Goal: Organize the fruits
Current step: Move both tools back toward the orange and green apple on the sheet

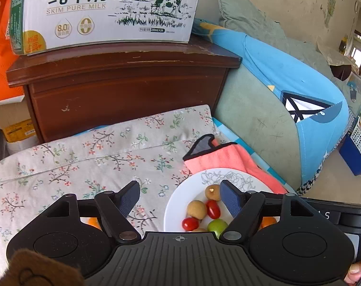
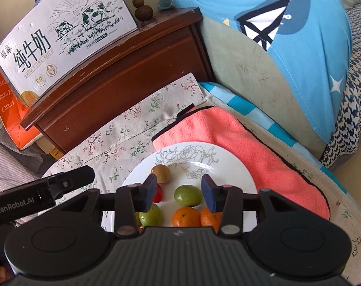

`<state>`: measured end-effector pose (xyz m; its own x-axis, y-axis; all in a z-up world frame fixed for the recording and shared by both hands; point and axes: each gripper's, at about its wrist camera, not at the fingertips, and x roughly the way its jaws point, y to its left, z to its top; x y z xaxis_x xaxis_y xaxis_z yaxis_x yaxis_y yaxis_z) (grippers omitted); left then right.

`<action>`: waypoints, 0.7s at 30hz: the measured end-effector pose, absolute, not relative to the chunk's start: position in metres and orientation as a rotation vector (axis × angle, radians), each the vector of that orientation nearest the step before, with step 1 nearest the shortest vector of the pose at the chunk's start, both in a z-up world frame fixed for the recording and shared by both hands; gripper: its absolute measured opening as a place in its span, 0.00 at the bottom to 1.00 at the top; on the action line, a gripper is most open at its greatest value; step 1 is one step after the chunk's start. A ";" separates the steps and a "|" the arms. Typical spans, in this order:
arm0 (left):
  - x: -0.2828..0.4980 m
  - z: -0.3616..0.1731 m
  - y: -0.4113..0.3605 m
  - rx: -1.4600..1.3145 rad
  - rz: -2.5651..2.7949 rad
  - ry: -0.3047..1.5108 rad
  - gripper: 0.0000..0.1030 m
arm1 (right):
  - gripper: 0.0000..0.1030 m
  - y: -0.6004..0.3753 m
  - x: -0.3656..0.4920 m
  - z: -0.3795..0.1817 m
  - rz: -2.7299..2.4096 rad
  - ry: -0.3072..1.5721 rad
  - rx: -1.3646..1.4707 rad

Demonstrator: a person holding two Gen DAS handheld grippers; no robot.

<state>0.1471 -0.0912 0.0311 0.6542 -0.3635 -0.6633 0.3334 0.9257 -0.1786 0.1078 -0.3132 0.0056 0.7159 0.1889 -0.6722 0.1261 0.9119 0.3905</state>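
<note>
A white plate with a rose drawing (image 1: pixel 194 183) (image 2: pixel 230 164) rests on a floral cloth and holds the fruit. In the left wrist view it carries two brown round fruits (image 1: pixel 196 209), two cherry tomatoes (image 1: pixel 213 209) and a green fruit (image 1: pixel 217 226). My left gripper (image 1: pixel 180 197) hangs open over the plate's left rim with nothing between its fingers. My right gripper (image 2: pixel 179 190) is open low over the plate. A green fruit (image 2: pixel 187 195) lies between its fingertips, with a gap on the left side. Two mandarins (image 2: pixel 186 217) and a second green fruit (image 2: pixel 150 215) lie just below the fingers.
A pink towel (image 2: pixel 240 143) lies under the plate's far right side. Behind stand a dark wooden nightstand (image 1: pixel 123 88) with a milk carton box (image 1: pixel 104 9), and a blue and green pillow (image 2: pixel 287 47). The left gripper's black housing (image 2: pixel 49 190) reaches in at the plate's left.
</note>
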 end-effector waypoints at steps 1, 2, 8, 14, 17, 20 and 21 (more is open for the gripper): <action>0.146 0.033 -0.087 -0.034 -0.388 0.760 0.73 | 0.43 -0.310 0.108 0.007 0.046 0.774 0.422; 0.144 0.035 -0.082 -0.026 -0.378 0.758 0.74 | 0.44 -0.307 0.108 0.008 0.054 0.769 0.414; 0.142 0.042 -0.054 -0.021 -0.317 0.765 0.75 | 0.46 -0.287 0.107 0.016 0.125 0.745 0.360; 0.147 0.044 -0.020 -0.054 -0.234 0.779 0.77 | 0.47 -0.263 0.107 0.018 0.204 0.734 0.298; 0.151 0.040 -0.008 -0.065 -0.206 0.799 0.77 | 0.47 -0.248 0.108 0.016 0.253 0.742 0.285; 0.152 0.040 -0.001 -0.070 -0.201 0.797 0.77 | 0.47 -0.229 0.109 0.013 0.305 0.746 0.260; 0.152 0.039 0.001 -0.069 -0.202 0.796 0.77 | 0.47 -0.223 0.110 0.012 0.322 0.749 0.255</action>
